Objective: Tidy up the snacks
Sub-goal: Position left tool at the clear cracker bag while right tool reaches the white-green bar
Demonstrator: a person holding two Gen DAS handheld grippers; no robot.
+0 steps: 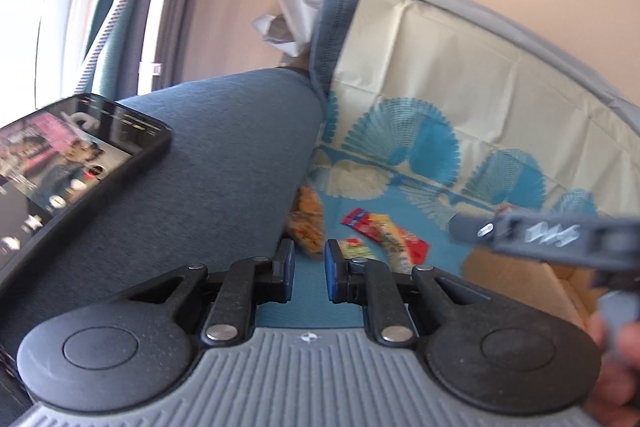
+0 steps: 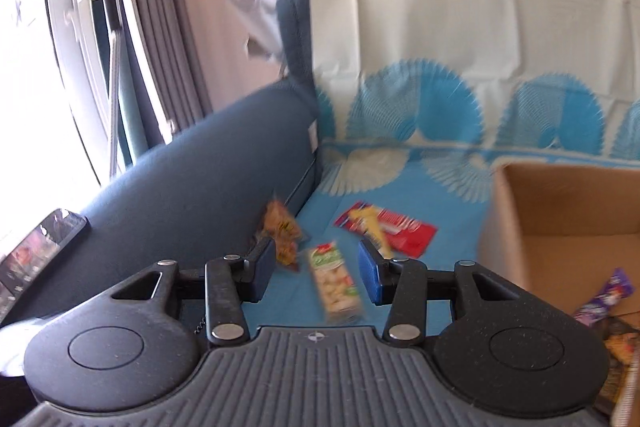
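Note:
Three snack packs lie on the blue sheet (image 2: 404, 187): a brown-orange bag (image 2: 282, 231) by the sofa arm, a green box of nuts (image 2: 336, 281), and a red-and-yellow packet (image 2: 386, 229). They also show in the left wrist view: the bag (image 1: 308, 223), the green box (image 1: 356, 249), the red packet (image 1: 386, 233). A cardboard box (image 2: 560, 203) at right holds a purple wrapper (image 2: 608, 297). My right gripper (image 2: 316, 273) is open and empty, above the green box. My left gripper (image 1: 309, 273) is open a little and empty. The right tool (image 1: 536, 233) crosses the left view, blurred.
A dark blue sofa arm (image 1: 200, 163) rises at left with a phone (image 1: 52, 163) lying on it, screen lit. A patterned cloth (image 2: 460, 39) covers the backrest. A window and curtains (image 2: 132, 39) stand at far left.

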